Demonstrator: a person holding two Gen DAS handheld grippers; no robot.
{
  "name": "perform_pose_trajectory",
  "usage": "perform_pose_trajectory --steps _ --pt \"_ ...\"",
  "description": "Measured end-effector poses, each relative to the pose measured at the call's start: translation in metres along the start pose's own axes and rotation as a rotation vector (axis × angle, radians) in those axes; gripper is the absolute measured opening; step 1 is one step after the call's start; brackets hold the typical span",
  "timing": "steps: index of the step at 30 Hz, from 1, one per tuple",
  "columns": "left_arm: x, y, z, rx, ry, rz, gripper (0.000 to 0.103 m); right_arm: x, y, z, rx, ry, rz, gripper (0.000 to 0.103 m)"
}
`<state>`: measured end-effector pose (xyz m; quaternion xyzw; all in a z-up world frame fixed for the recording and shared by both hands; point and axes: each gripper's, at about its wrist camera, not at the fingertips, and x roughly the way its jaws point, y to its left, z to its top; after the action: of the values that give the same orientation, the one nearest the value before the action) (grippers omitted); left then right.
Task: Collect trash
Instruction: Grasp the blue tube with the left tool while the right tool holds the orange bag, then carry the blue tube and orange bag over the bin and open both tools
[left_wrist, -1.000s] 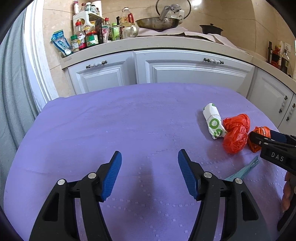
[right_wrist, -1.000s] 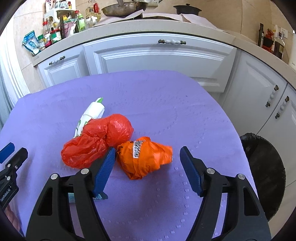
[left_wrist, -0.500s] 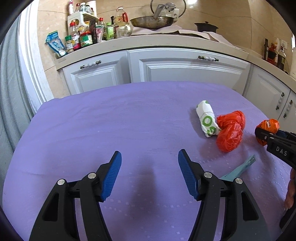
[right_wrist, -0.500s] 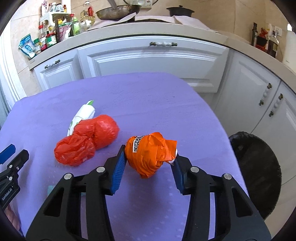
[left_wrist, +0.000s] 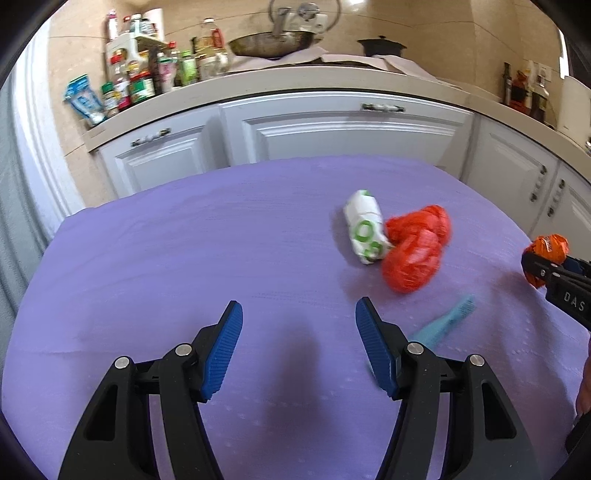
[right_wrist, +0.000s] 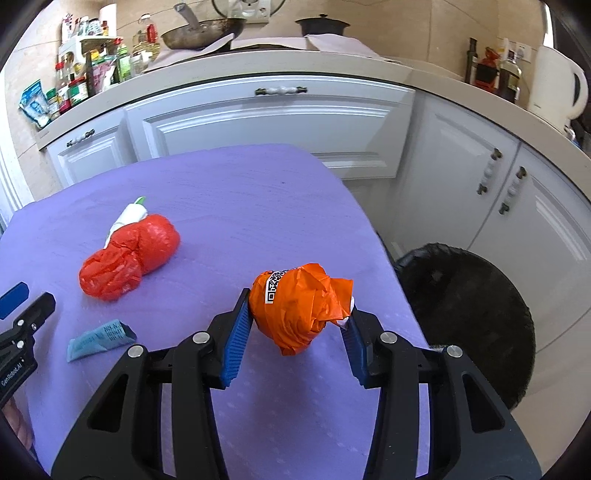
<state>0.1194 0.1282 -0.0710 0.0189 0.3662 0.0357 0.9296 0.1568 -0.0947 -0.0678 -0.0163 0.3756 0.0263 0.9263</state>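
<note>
While my right tongs (right_wrist: 297, 325) pinch one crumpled orange wrapper (right_wrist: 301, 310) between both pads, lifted off the purple table (right_wrist: 236, 206) close to its right edge, my left tongs (left_wrist: 299, 345) hang open with nothing between them over bare cloth. I count three more scraps: one red bag (right_wrist: 127, 260), one white-and-green roll (left_wrist: 364, 230) touching it, one teal packet (right_wrist: 99, 338). One black bin (right_wrist: 467, 317) sits beyond that edge.

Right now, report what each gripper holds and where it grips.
The right gripper is shut on the orange crumpled wrapper, its pads pressing its two opposite sides. The left gripper is open and holds nothing.
</note>
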Motion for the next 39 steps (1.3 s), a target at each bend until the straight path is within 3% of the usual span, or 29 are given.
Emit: perform_pose_trajectory --steps 8,17,22,28,35,39 --pt "-0.002 -0.032 -0.004 0.121 0.004 -0.106 0.065 -0.013 -0.022 -0.010 0.043 -0.004 -0.026 0.045" --pt "-0.004 -0.050 -0.009 0.200 0.004 -0.151 0.065 -0.023 -0.039 -0.016 0.078 -0.017 -0.038 0.044" --pt "0.008 -0.061 -0.010 0.247 0.068 -0.174 0.064 -0.022 -0.041 -0.017 0.086 -0.011 -0.029 0.045" --pt "0.012 -0.066 -0.014 0.261 0.109 -0.211 0.034 -0.021 -0.040 -0.017 0.086 -0.007 -0.029 0.045" --pt "0.005 -0.074 -0.019 0.296 0.090 -0.228 0.018 -0.020 -0.037 -0.021 0.082 -0.002 -0.026 0.045" --pt "-0.001 -0.073 -0.019 0.268 0.072 -0.237 0.015 -0.022 -0.039 -0.023 0.082 -0.004 -0.023 0.045"
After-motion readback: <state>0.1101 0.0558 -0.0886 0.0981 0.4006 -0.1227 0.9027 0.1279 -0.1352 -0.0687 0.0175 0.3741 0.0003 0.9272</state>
